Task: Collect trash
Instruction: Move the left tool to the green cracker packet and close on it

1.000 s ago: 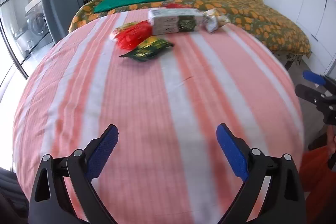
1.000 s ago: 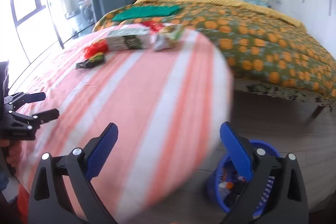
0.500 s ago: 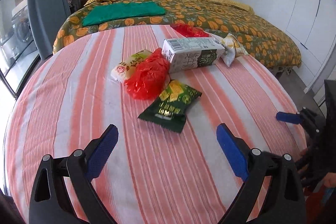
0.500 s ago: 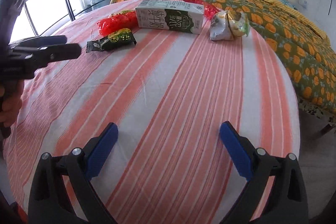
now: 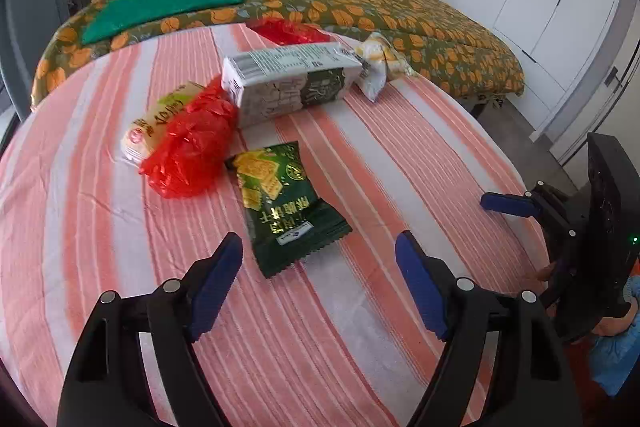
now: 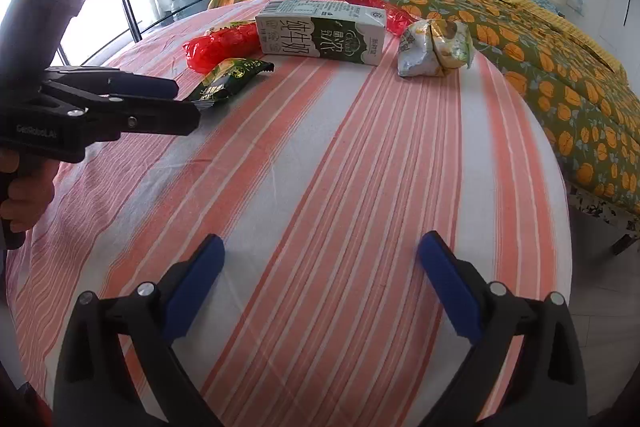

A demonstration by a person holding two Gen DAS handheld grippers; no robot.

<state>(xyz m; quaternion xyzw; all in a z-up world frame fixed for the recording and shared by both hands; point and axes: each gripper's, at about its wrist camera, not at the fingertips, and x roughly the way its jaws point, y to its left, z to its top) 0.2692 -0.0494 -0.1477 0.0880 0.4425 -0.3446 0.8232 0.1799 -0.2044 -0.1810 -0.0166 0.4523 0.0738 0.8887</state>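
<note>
Striped table [image 5: 420, 155] nearer — left gripper [image 5: 320, 259] narrowing, empty.

Ahead of my left gripper [image 5: 319, 259] the striped cloth [image 5: 360, 347] lies bare up to the green snack packet [image 5: 286, 205], which sits just past the fingertips at twelve o'clock. At eleven o'clock the red plastic bag [image 5: 192, 147] blocks the way, touching the milk carton [image 5: 290, 81] behind it. My right gripper [image 6: 320, 263] has bare cloth ahead; its nearest obstacle is the crumpled pale wrapper [image 6: 434, 47], well apart at one o'clock.
</note>
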